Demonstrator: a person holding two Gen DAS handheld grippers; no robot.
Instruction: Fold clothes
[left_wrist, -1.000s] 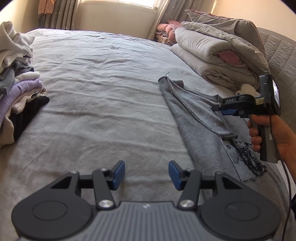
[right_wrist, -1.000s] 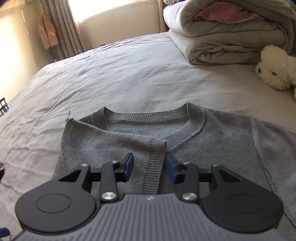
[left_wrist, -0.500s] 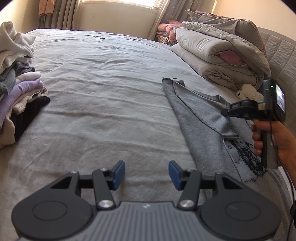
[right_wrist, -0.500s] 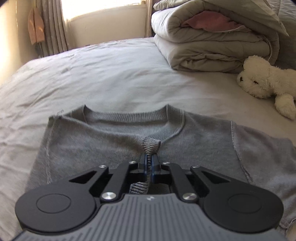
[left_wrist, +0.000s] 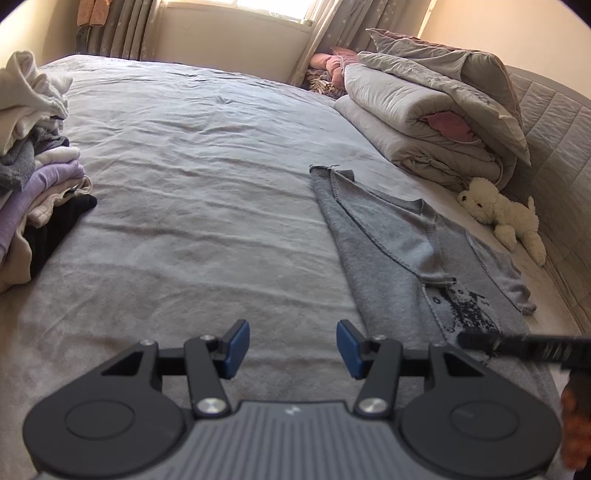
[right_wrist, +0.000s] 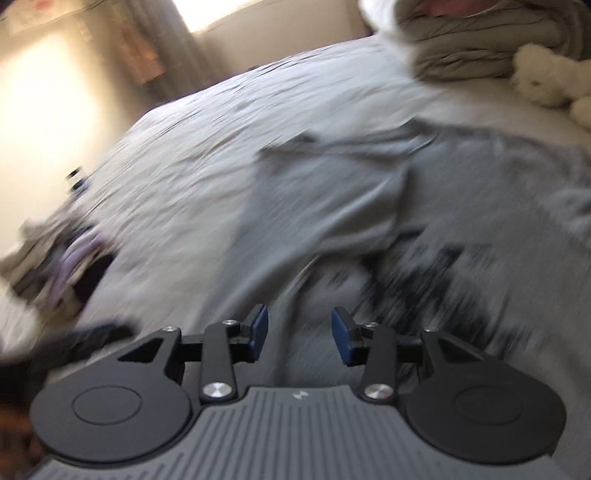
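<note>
Bed (left_wrist: 207, 177) bears a gray sweater (left_wrist: 388, 251); both hand-held grippers gape empty, the right (right_wrist: 299, 334) just opening.

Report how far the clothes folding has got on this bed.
Done: a stack of folded clothes sits at the left edge of the grey bed sheet. In hand: the grey knit sweater lies partly folded, one side turned over its printed front. The right gripper, jaws just opened, holds nothing; the left gripper hovers open, empty. Left: finishing the sweater's folds and adding it to the stack.
</note>
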